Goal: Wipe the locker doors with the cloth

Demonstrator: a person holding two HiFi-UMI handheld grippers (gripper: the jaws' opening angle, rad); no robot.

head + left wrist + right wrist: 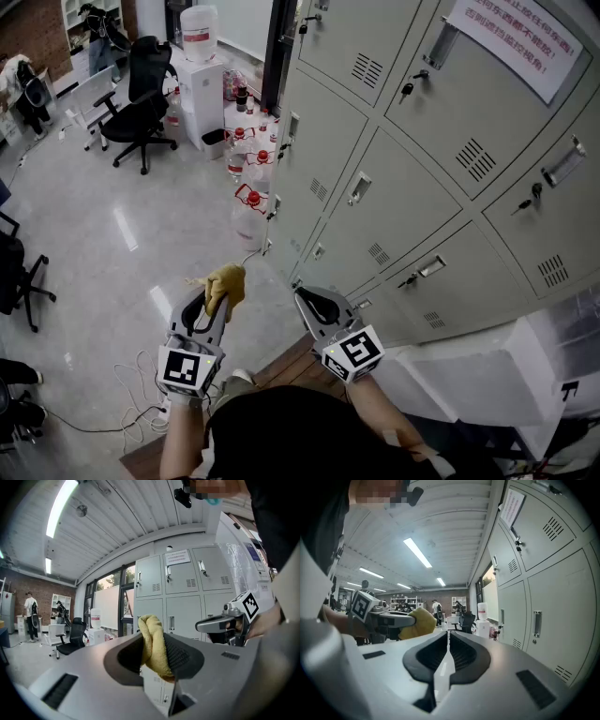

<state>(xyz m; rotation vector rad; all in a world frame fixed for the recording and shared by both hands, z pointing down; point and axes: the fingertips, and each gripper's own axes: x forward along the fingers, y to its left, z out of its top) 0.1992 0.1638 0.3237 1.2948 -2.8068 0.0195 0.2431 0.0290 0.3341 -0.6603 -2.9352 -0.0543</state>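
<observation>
A yellow cloth (226, 284) is bunched between the jaws of my left gripper (212, 302), which is shut on it; in the left gripper view the cloth (154, 649) bulges out above the pads. My right gripper (305, 302) is shut with nothing in it, its pads nearly touching in the right gripper view (448, 645). Both are held low, in front of the grey locker doors (398, 202), a short way off the bottom row. The cloth (416, 623) also shows to the left in the right gripper view.
Water jugs with red caps (251, 208) stand on the floor along the lockers' left end. A water dispenser (200, 86) and a black office chair (141, 101) are further back. A white foam box (483, 370) sits at the lower right. A paper notice (528, 37) hangs on an upper door.
</observation>
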